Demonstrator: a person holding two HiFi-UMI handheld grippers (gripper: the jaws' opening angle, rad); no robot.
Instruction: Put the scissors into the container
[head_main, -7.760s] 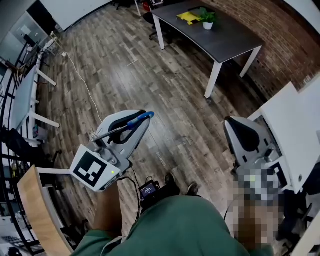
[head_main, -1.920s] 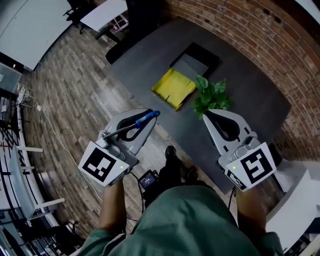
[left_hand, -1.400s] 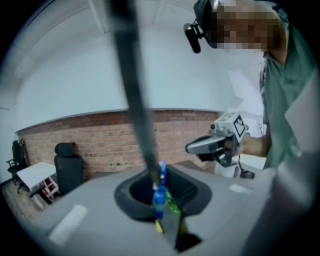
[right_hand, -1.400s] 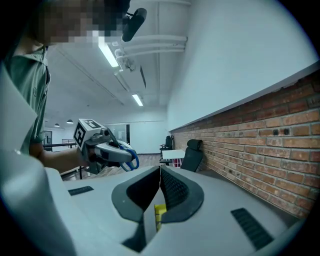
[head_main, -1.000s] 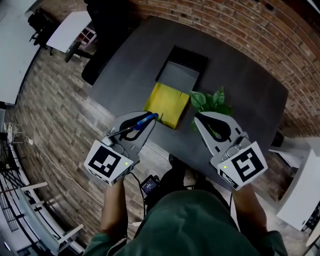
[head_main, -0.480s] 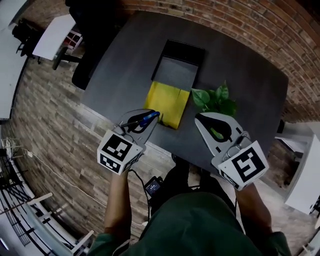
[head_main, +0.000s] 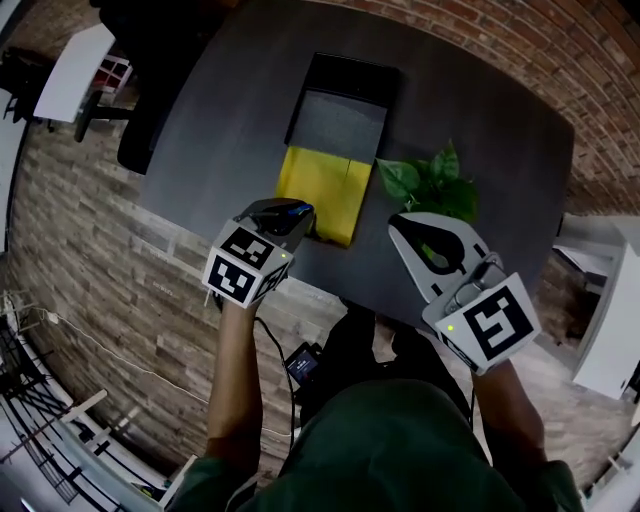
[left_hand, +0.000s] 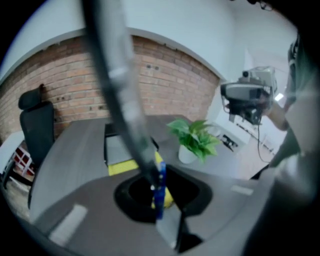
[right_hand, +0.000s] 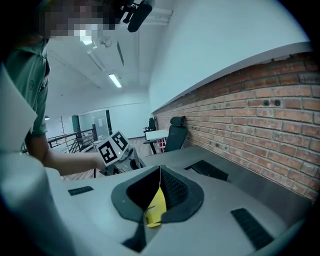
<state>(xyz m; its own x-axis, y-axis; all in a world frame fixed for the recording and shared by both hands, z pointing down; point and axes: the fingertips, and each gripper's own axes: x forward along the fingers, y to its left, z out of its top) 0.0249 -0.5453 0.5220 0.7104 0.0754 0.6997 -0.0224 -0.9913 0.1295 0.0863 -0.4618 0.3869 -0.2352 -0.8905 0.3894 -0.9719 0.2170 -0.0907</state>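
**Scissors in the left jaws, container straight ahead past the yellow sheet**

The scissors (left_hand: 159, 189) are clamped in the left gripper (head_main: 287, 212). Their blue handle sits at the jaw tips and the blade slants back along the gripper toward its camera, so their long axis follows the jaws rather than crossing them. The container (head_main: 352, 68), a black tray with a grey floor, lies ahead of and below those jaws on the dark table (head_main: 200, 130), its length running away from them. A yellow sheet (head_main: 320, 190) lies between, against its near end. The coming move is probably a carry forward over that sheet by the left hand. The right gripper (head_main: 398, 224), jaws together on nothing, hangs off to the right by the plant (head_main: 432, 185).
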